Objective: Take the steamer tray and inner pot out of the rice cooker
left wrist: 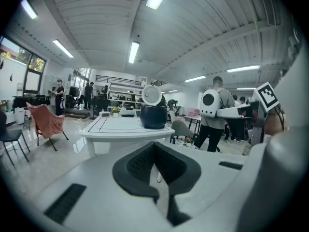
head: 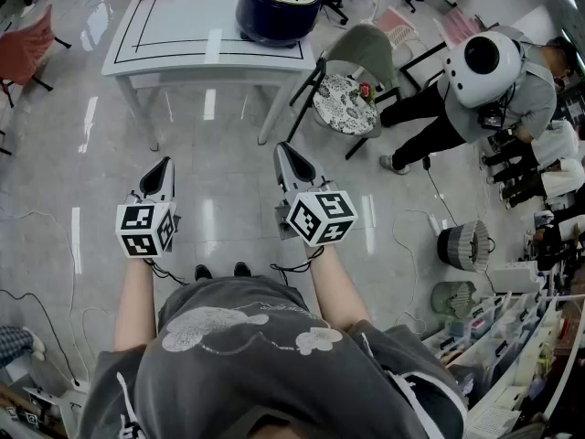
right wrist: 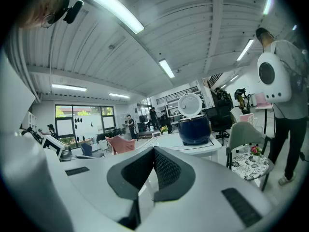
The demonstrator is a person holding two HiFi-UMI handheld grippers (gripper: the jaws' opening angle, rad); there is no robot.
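The dark blue rice cooker (head: 277,9) stands at the right end of a white table (head: 183,35), its white lid (left wrist: 151,94) raised upright behind it. Its inside does not show clearly, so I cannot make out the steamer tray or inner pot. Both grippers hang over the floor well short of the table. My left gripper (head: 165,163) is shut with nothing in it, and so is my right gripper (head: 282,147). In the left gripper view the cooker (left wrist: 153,116) lies straight ahead past the closed jaws (left wrist: 154,144). In the right gripper view the cooker (right wrist: 194,129) sits ahead and to the right.
A grey chair with a patterned cushion (head: 345,103) stands right of the table. A person with a white round pack (head: 484,62) bends over at far right. A fan (head: 464,245) and cables lie on the floor at right. A red chair (head: 23,48) stands far left.
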